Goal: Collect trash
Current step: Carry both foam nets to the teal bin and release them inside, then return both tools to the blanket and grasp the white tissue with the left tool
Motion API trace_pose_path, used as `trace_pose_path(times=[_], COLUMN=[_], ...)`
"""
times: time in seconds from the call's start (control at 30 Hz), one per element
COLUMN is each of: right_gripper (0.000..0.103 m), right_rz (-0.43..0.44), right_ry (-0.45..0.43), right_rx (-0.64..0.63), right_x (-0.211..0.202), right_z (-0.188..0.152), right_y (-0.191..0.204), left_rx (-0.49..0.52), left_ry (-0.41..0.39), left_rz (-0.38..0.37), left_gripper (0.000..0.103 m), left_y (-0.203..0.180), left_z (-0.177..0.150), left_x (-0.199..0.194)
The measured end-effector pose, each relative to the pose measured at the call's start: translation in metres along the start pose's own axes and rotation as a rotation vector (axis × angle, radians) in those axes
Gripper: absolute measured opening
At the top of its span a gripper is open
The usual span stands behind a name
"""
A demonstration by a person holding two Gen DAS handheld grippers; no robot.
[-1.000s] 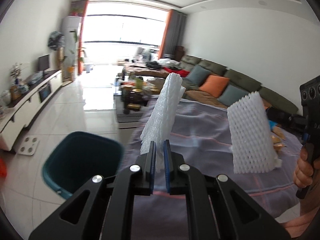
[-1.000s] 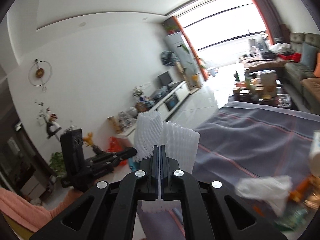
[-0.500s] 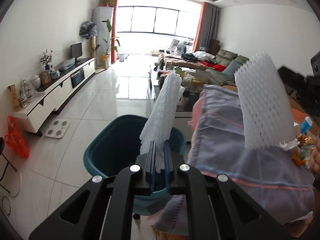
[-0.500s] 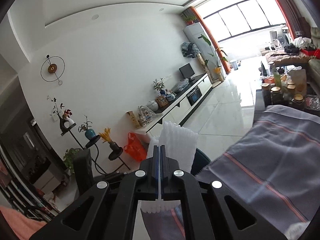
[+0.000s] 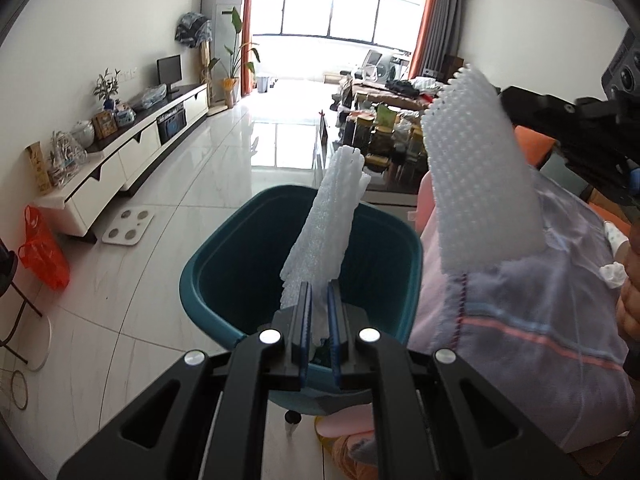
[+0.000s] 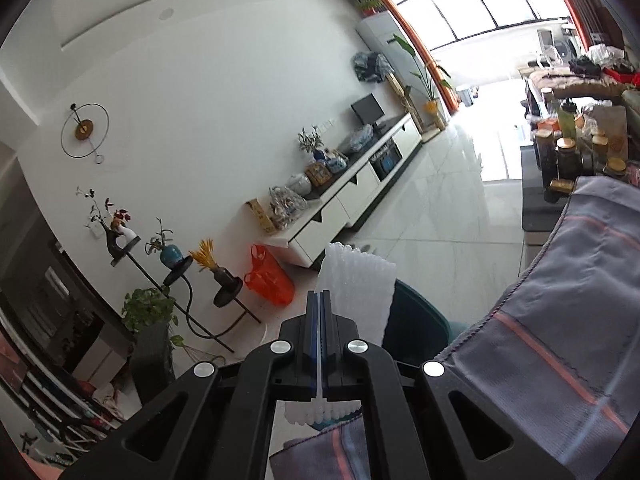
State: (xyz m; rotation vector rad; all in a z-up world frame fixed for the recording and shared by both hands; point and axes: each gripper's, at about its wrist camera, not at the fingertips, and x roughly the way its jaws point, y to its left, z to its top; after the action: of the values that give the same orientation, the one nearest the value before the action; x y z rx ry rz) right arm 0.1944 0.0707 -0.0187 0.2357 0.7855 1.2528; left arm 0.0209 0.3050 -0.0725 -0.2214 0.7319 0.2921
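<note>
Centrally, in the left wrist view, the left gripper (image 5: 319,312) stands with its jaws slightly parted around the lower end of a white foam-net sleeve (image 5: 326,224); the foam touches the left blue pad, while a narrow gap shows beside the right one, so a firm clamp cannot be confirmed. This white foam-net sleeve rises toward 12 o'clock, directly over the open mouth of a teal plastic waste bin (image 5: 208,268) that stands on the glossy white tile floor (image 5: 168,216). At 2 o'clock a second white foam-net sleeve (image 5: 482,184) hangs in the air, held at its upper right edge by the right gripper's black body; part of the person's right hand (image 5: 630,284) shows at 3 o'clock. Below it, from 3 to 5 o'clock, lies a grey cloth with pink stripes (image 5: 540,344).

Seen from the right wrist, the right gripper (image 6: 320,312) has its jaws clenched on that second sleeve (image 6: 356,292), a thin white strip pressed between the blue pads and foam bulging beneath at 6 o'clock. The bin's rim (image 6: 420,316) appears just beyond, at 3 o'clock of the fingertips, beside the striped cloth (image 6: 560,292). A translucent orange plastic bag (image 6: 268,276) sits at 10 o'clock below the white television cabinet (image 6: 340,204).

No brand name, label or writing is legible in either view.
</note>
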Motion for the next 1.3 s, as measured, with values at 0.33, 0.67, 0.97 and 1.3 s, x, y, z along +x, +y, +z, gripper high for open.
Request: trace_pose_path(times=[0.33, 0.67, 0.97, 1.3], right_gripper=[0.002, 0.008, 0.025, 0.037], right_rz=[-0.059, -0.126, -0.157, -0.161], right_ry=[0.105, 0.219, 0.22, 0.15], right_rx=[0.038, 0.08, 0.089, 0.014], right_x=[0.05, 0.073, 0.066, 0.009], right_z=[-0.003, -0.013, -0.013, -0.015], right_y=[-0.012, -0.027, -0.031, -0.01], left_rx=[-0.02, -0.067, -0.116, -0.072], left_ry=[0.056, 0.086, 0.049, -0.111], left_rz=[0.028, 0.008, -0.004, -0.116], left_gripper=[0.01, 0.023, 0.034, 0.06], left_y=[0.003, 0.014, 0.019, -0.01], left_z=[-0.002, -0.003, -0.004, 0.003], left_x=[0.021, 0.035, 0.023, -0.029])
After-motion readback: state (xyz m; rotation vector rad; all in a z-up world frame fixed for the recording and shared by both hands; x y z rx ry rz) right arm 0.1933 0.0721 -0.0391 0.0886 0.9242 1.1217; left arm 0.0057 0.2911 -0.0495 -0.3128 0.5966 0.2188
